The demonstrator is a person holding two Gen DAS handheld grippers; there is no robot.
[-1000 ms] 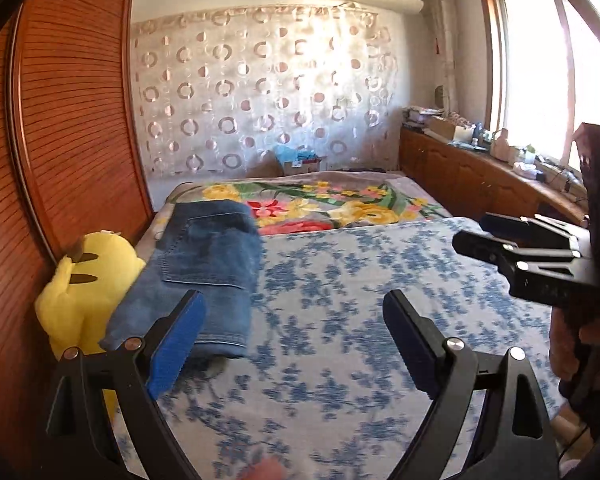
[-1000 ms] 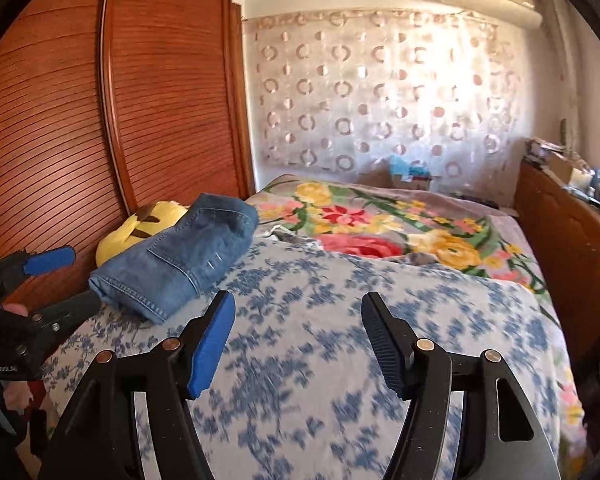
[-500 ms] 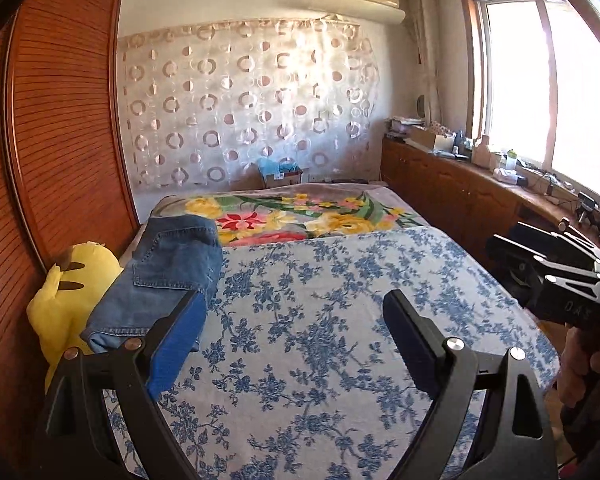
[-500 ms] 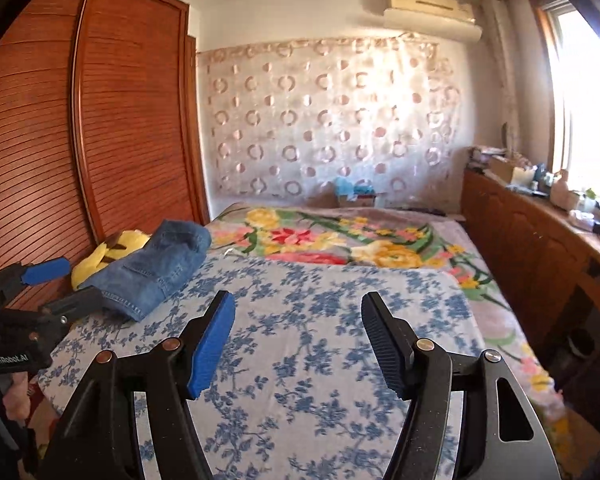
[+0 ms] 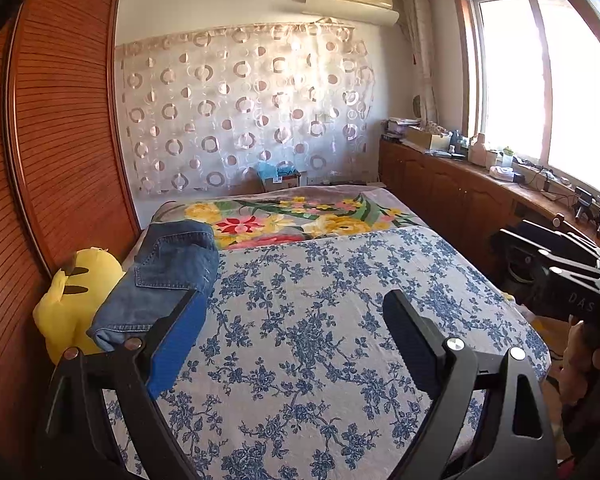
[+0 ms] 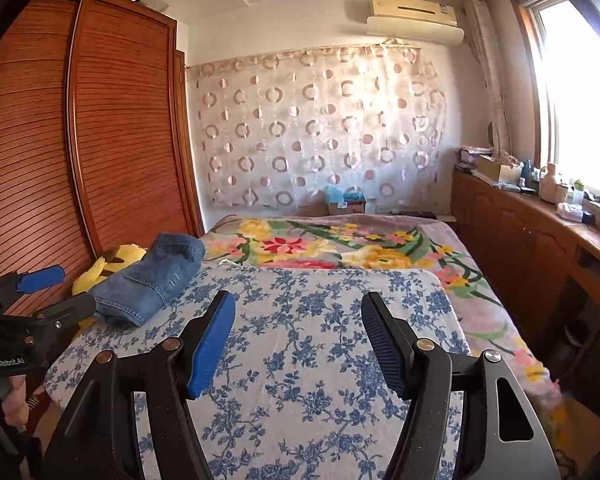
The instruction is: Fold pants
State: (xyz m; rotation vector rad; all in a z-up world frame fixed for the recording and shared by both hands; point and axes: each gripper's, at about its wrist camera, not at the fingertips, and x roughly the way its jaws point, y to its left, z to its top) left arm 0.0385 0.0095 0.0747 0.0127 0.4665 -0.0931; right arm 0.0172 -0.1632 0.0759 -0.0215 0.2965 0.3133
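The blue denim pants (image 5: 164,276) lie folded in a compact bundle on the bed's left side, next to a yellow plush; they also show in the right wrist view (image 6: 156,276). My left gripper (image 5: 292,332) is open and empty, held back above the near part of the bed, right of the pants. My right gripper (image 6: 298,336) is open and empty above the bed's near middle. Each gripper shows at the edge of the other's view, the right one (image 5: 556,264) and the left one (image 6: 40,292).
The bed has a blue floral sheet (image 5: 340,320) and a bright flowered blanket (image 5: 300,220) at the far end. A yellow plush toy (image 5: 72,304) leans against the wooden wardrobe (image 5: 60,140) at left. A wooden cabinet (image 5: 460,192) with clutter runs under the window at right.
Both grippers have pulled back and up from the bed, so the folded pants look farther away. Both stay open and empty.
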